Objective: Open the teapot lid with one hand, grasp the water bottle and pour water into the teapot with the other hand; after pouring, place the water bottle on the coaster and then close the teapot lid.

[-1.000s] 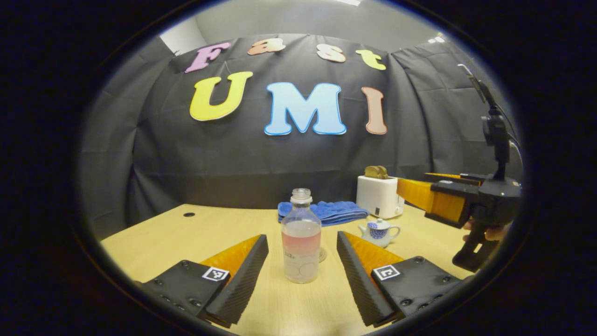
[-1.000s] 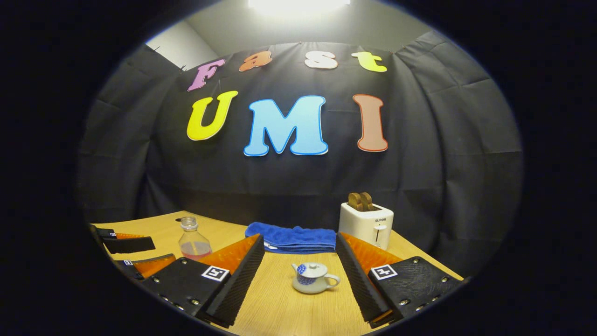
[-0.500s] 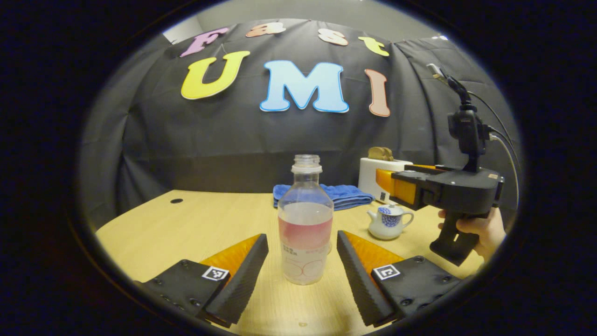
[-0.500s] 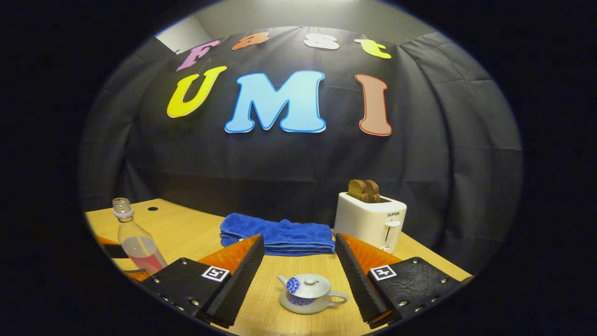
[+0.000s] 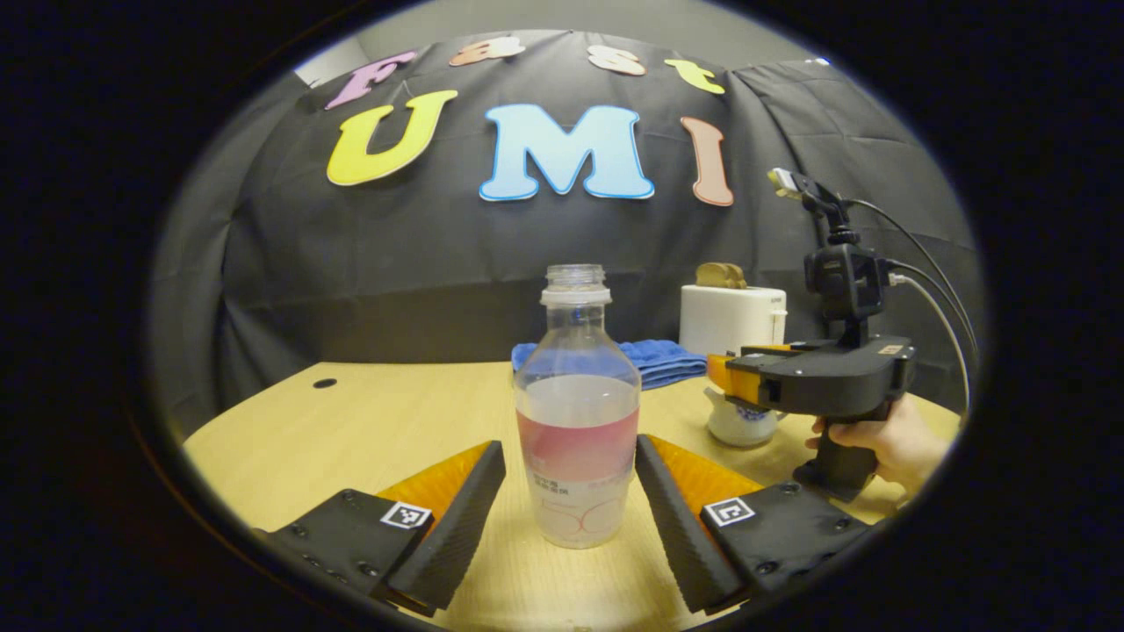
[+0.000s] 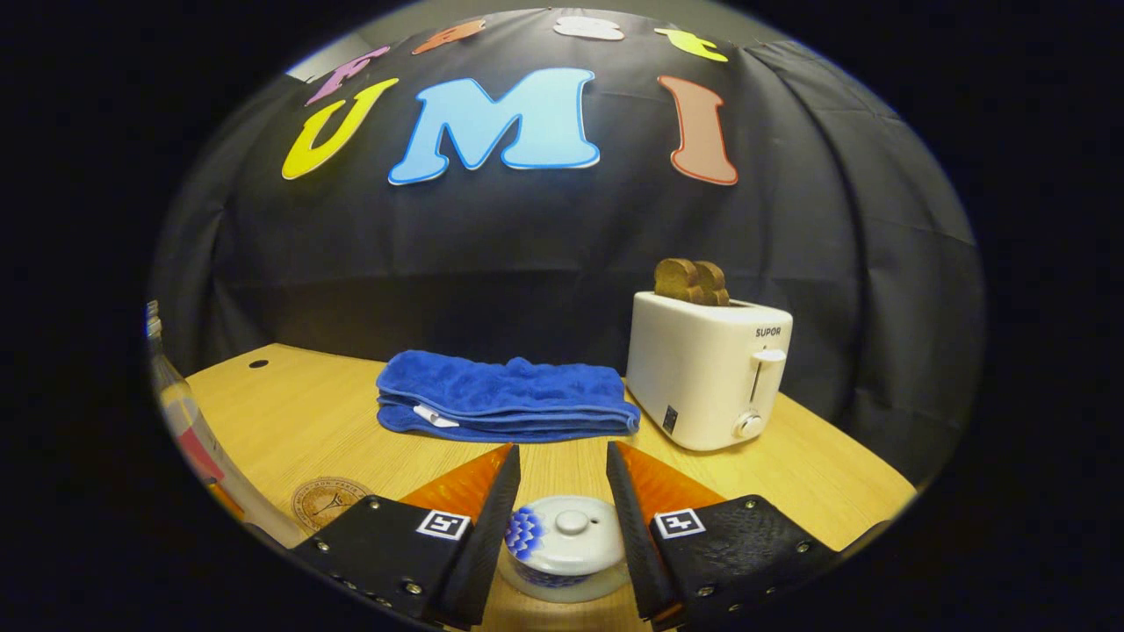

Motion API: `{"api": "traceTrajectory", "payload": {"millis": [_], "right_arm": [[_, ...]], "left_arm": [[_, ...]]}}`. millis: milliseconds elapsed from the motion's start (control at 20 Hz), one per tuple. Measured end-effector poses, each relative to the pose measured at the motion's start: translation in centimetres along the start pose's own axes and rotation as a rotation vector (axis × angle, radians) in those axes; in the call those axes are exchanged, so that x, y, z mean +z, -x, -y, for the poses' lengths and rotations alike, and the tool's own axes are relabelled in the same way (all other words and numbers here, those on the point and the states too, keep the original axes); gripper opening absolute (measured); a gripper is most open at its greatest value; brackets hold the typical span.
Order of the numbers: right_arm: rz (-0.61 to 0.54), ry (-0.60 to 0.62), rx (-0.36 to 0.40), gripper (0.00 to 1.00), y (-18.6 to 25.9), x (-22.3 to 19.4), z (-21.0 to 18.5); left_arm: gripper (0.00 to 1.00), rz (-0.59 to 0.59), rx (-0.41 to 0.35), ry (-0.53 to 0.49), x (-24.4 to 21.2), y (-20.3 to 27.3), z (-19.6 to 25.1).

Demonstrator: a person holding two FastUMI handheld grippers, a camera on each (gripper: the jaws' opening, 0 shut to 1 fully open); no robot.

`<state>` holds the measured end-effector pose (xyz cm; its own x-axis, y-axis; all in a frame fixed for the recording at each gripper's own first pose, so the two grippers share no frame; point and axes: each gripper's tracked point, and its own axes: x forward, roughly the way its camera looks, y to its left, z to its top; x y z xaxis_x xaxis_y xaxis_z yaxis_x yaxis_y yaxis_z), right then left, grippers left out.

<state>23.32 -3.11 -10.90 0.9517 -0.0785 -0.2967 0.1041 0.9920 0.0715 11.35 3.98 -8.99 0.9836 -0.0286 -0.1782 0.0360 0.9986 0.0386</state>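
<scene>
The left gripper [image 5: 571, 518] is spread wide around the upright, capless water bottle [image 5: 577, 412] on the desk [image 5: 351, 421], its fingers clear of it. Further right, the right gripper [image 6: 563, 518] brackets the teapot's lid [image 6: 569, 525] without touching, teapot [image 6: 562, 562] beneath.

A bottle [image 5: 577, 412], teapot [image 6: 563, 544], coaster [image 6: 328, 500], blue towel [image 6: 505, 397] and toaster [image 6: 707, 369] are carried by the wooden counter [image 5: 386, 412].
</scene>
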Motion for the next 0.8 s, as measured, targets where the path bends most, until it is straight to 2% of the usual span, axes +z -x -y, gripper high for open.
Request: {"api": "traceTrajectory", "payload": {"millis": [50, 100, 200, 450, 600, 650, 700, 750, 800], "right_arm": [[-0.003, -0.015, 0.009, 0.58, -0.3, -0.2, -0.2], [0.002, -0.014, 0.013, 0.49, -0.6, 0.0, -0.1], [0.01, 0.035, 0.013, 0.43, -0.1, 0.0, -0.2], [0.047, 0.179, -0.017, 0.43, 0.2, 0.2, -0.6], [0.018, 0.118, 0.005, 0.42, 0.0, 0.0, -0.8], [0.018, 0.087, -0.018, 0.42, 0.1, 0.3, -0.1], [0.0, 0.042, -0.017, 0.23, 0.0, 0.3, 0.2], [-0.008, 0.015, -0.015, 0.19, -0.1, 0.0, 0.0], [-0.012, 0.014, -0.003, 0.19, -0.1, 0.0, -0.1]], "left_arm": [[1.0, -0.002, -0.003, 0.004, -0.1, -0.1, 0.1], [1.0, -0.001, -0.003, 0.007, -0.2, -0.3, 0.0], [1.0, -0.002, -0.002, -0.002, -0.2, -0.5, 0.3], [1.0, -0.008, -0.026, 0.008, -0.5, -0.6, 1.1], [1.0, -0.012, -0.022, 0.009, -0.3, -0.7, 0.8], [1.0, -0.015, -0.021, 0.01, -0.3, -0.6, 0.7], [1.0, -0.012, -0.02, 0.01, -0.3, -0.6, 0.7], [1.0, -0.009, -0.02, 0.011, -0.2, -0.6, 0.6], [1.0, -0.008, -0.022, 0.015, -0.3, -0.5, 0.7]]}}
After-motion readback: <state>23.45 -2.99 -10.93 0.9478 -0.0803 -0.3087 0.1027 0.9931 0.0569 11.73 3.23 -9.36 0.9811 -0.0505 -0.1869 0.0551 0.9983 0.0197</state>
